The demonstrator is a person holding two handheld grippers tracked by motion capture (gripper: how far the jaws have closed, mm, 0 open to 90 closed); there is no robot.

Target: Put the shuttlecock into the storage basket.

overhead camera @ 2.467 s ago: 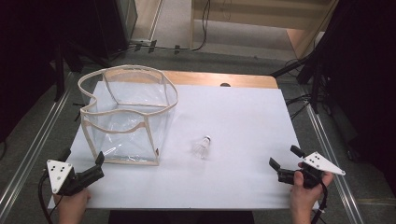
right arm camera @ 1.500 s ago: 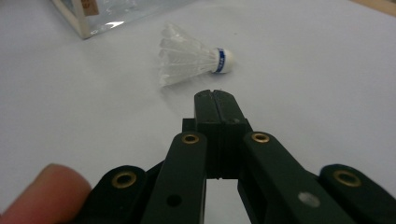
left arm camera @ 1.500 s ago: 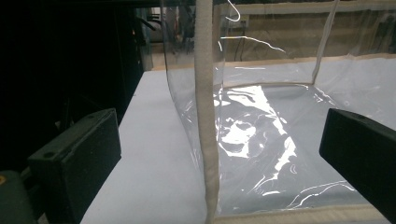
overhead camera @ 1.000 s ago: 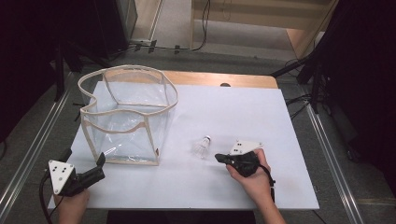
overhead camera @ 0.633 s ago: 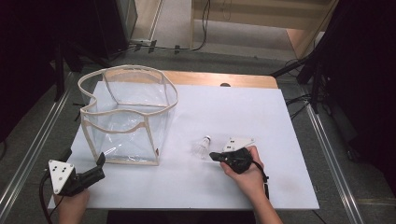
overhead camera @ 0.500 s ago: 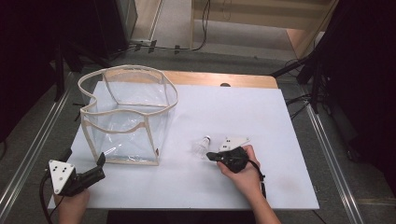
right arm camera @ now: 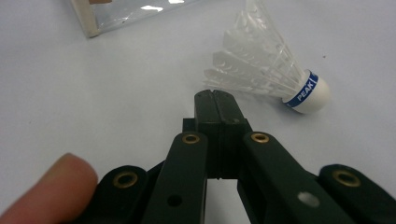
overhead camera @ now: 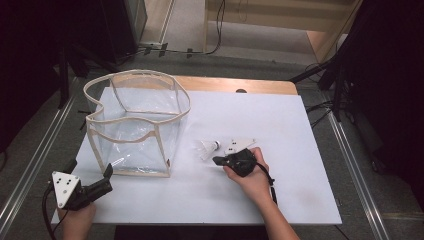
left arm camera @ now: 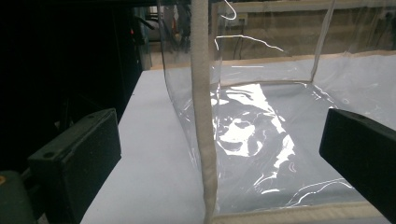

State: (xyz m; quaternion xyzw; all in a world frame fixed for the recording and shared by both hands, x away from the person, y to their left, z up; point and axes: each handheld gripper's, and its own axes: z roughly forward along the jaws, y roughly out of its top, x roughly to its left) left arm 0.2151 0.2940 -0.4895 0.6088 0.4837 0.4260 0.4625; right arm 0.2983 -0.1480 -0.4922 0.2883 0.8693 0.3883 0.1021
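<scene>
Meanwhile, clear bag [overhead camera: 136,125] stands just beside shuttlecock [overhead camera: 208,148], closed right claw [overhead camera: 218,161] near.

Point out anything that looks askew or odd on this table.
The clear bag stands open with its cream rim sagging and wavy rather than square. The shuttlecock lies on its side beside the shut right gripper, untouched. Nothing looks spilled or broken.
</scene>
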